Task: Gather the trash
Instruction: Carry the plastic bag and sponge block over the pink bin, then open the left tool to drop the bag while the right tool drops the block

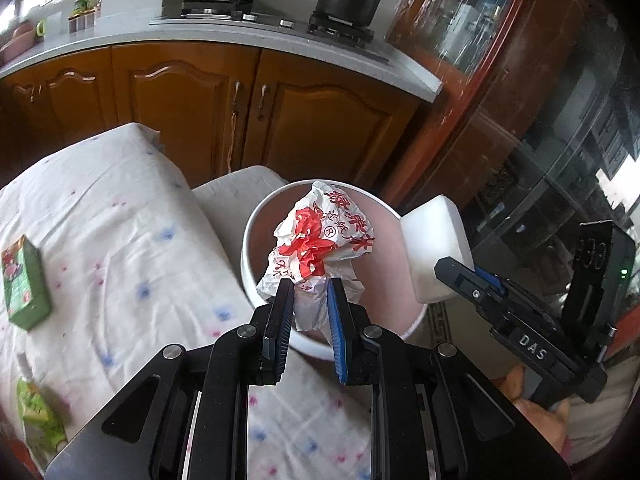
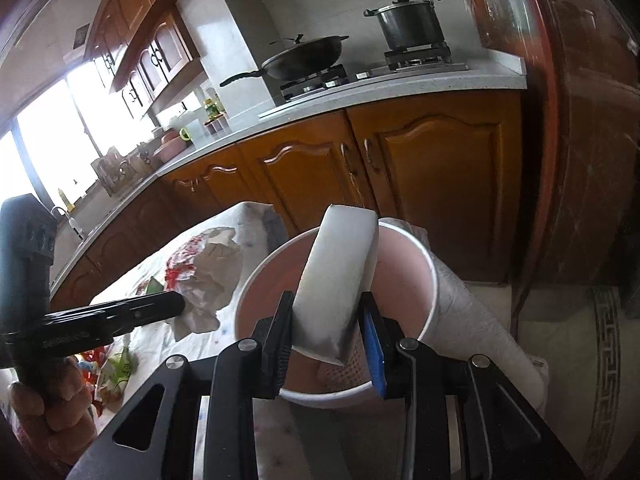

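left wrist view: the left gripper [image 1: 310, 286] is clamped on the lower end of a crumpled wrapper [image 1: 320, 240], white with red print, and holds it over the open mouth of the bin [image 1: 256, 216], which stands beside the cloth-covered table [image 1: 120, 220]. the right gripper [image 1: 484, 278] holds a white foam block [image 1: 436, 240] at the bin's far rim. risk: only a small tail of the wrapper is pinched, and the bulk leans toward the near rim; on release it may catch the rim and fall outside. a green carton [image 1: 24, 284] and a green packet [image 1: 38, 416] lie on the table, not yet collected. right wrist view: the right gripper [image 2: 328, 330] is closed on the foam block [image 2: 340, 280], tilted, above the bin [image 2: 424, 264]. the block is long against the mouth; released at this angle it may bridge the rim or tip out. the left gripper [image 2: 176, 304] with the wrapper [image 2: 204, 276] appears left of the bin; both loads share one opening, so simultaneous release risks collision. the bin looks light; a knock on the rim may topple it.
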`<state>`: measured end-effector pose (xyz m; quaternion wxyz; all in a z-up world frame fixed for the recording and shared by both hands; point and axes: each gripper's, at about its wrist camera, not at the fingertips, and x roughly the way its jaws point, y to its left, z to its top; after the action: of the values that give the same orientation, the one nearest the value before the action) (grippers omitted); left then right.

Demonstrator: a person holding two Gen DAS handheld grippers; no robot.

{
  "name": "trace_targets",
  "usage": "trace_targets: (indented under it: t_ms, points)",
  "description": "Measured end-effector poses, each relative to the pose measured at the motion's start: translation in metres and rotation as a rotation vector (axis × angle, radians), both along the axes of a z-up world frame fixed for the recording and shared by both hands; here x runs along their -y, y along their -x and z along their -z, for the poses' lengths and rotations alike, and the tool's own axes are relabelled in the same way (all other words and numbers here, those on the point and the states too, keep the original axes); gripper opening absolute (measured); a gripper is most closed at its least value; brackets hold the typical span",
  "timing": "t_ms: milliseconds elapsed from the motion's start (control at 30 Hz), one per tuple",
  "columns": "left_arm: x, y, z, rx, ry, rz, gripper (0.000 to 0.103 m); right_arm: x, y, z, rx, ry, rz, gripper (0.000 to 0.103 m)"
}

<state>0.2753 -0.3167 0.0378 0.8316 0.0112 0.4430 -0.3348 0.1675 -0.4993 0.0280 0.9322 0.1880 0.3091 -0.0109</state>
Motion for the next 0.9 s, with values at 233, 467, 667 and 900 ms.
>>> trace_targets:
  t_ms: [233, 467, 667, 900]
  points:
    - [0.02, -0.009, 0.011, -0.014, -0.036, 0.014, 0.016, 0.009, -0.012, 0.009, -0.028, -0.014, -0.014, 0.032]
    - [0.031, -0.015, 0.024, -0.036, -0.073, 0.032, 0.025, 0.013, -0.023, 0.014, -0.047, -0.017, -0.018, 0.038]
    - [0.03, -0.015, 0.031, -0.052, -0.078, 0.026, 0.037, 0.02, -0.021, 0.019, -0.052, -0.052, -0.005, 0.056]
    - [0.011, -0.009, 0.029, -0.065, -0.052, -0.002, 0.047, 0.023, -0.012, 0.015, -0.025, -0.076, 0.019, 0.06]
